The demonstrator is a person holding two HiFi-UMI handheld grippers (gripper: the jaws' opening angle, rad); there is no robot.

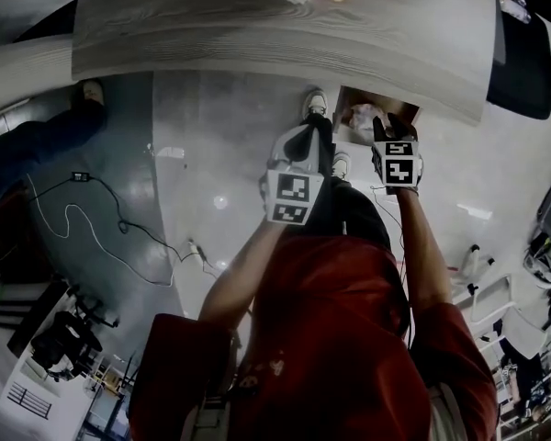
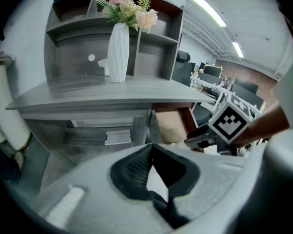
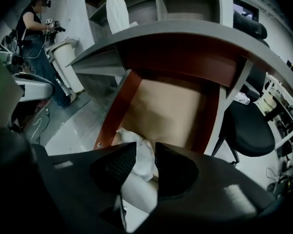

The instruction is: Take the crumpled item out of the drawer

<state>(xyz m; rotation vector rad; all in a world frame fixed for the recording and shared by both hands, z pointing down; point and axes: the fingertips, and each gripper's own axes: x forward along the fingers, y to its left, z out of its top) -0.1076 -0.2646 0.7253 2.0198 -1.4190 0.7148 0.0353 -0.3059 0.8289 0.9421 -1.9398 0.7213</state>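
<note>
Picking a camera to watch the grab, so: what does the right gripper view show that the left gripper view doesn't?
Only the right gripper view: the white crumpled item lying in the open red-brown wooden drawer, seen between the right gripper's parted jaws, and a person standing in the background. Only the left gripper view: the left gripper, tips together, and the right gripper's black-and-white marker cube. Both: the grey wooden desk, the white ribbed vase of flowers and that drawer.

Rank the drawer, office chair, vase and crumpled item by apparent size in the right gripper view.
1. drawer
2. office chair
3. vase and crumpled item look alike; the item is nearer and partly hidden.
</note>
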